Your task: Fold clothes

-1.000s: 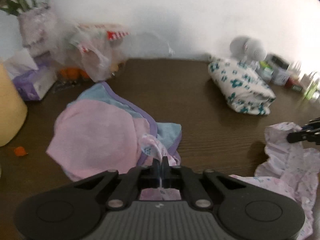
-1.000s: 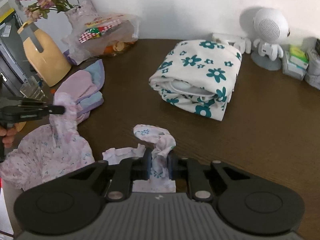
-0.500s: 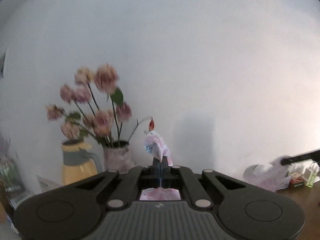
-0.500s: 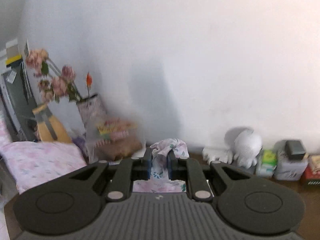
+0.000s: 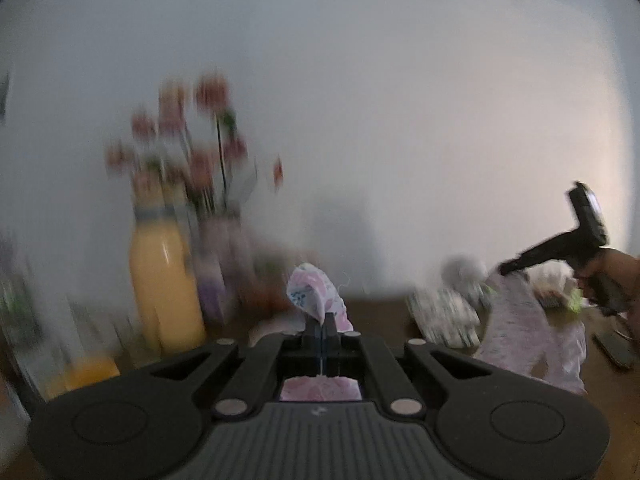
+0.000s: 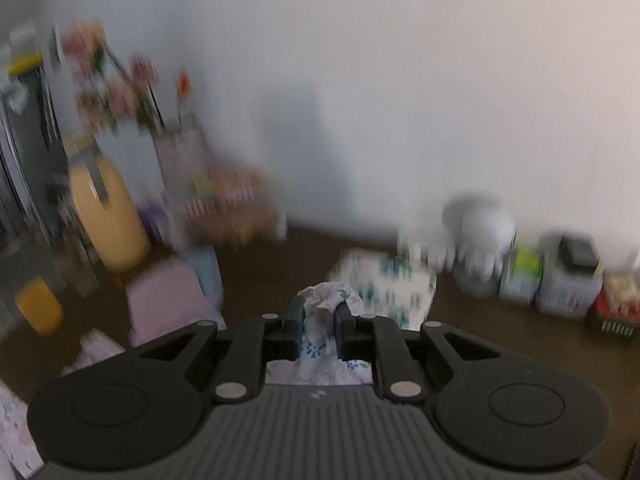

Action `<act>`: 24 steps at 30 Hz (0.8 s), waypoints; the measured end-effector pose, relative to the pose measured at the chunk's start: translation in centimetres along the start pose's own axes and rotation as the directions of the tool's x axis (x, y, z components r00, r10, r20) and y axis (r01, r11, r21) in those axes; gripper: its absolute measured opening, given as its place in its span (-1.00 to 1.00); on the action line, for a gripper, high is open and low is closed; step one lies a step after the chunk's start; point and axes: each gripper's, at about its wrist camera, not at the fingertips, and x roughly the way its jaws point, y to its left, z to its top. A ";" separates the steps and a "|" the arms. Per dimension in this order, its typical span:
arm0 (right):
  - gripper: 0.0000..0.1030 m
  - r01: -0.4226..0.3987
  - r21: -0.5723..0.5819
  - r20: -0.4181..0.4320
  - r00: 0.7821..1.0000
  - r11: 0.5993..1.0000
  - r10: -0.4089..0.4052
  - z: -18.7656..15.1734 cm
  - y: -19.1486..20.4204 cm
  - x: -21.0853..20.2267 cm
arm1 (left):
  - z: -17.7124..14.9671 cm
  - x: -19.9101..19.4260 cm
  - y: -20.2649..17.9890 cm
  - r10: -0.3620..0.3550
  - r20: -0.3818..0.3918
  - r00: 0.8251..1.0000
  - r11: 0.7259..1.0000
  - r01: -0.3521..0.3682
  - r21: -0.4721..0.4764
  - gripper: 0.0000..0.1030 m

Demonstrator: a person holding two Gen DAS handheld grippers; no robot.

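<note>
Left wrist view: the pink floral garment (image 5: 316, 296) is pinched in the left claw (image 5: 321, 322), whose jaws are pressed tight together on a thin fold, with a puff of cloth standing above the tips and more cloth showing below them. Off to the right in this view the same garment hangs in a long drape beneath the right claw (image 5: 505, 269), lifted clear of the brown table (image 5: 380, 316); a hand (image 5: 616, 276) grips that tool's handle. In the right wrist view the right claw (image 6: 319, 314) is narrowed onto a thicker bunch of the pale floral cloth, which fills the gap between its fingers. Behind it on the table lies a folded white cloth with teal flowers (image 6: 384, 280), and to the left a pink and blue pile of clothes (image 6: 172, 300). Along the white wall (image 6: 400, 80) stand a yellow jug (image 6: 108, 220), a vase of pink flowers (image 6: 180, 152), a white round figurine (image 6: 480, 228) and some small containers (image 6: 568, 280). Both views are heavily blurred.
</note>
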 end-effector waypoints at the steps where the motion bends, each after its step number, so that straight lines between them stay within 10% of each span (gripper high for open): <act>1: -0.71 0.013 -0.001 -0.046 0.999 1.000 -0.013 -0.9 0.0 2.0 | -1.3 0.5 0.1 -0.017 -0.036 0.999 0.999 0.016 -0.027 -1.00; 4: -0.45 0.055 0.015 -0.152 0.987 0.998 -0.052 -3.9 -0.3 6.5 | -4.9 1.4 0.0 -0.074 -0.115 0.991 0.994 0.064 -0.094 -1.00; 6: 0.08 0.078 0.015 -0.201 0.977 0.997 -0.073 -5.4 -0.3 7.8 | -6.6 1.4 0.0 -0.110 -0.155 0.982 0.988 0.090 -0.129 -1.00; 11: 0.47 0.042 -0.049 -0.167 0.985 0.998 -0.049 -8.4 0.2 3.8 | -9.3 0.9 -0.2 -0.151 -0.212 0.965 0.977 0.113 -0.181 -1.00; 21: 0.37 -0.035 -0.214 -0.275 0.961 0.976 -0.026 -17.6 1.6 -2.4 | -12.6 0.2 0.1 -0.136 -0.297 0.945 0.975 0.075 -0.209 -1.00; 24: -0.02 -0.033 -0.195 -0.299 0.954 0.980 -0.028 -19.1 1.2 -2.2 | -13.3 0.0 -0.1 -0.137 -0.317 0.938 0.975 0.072 -0.209 -1.00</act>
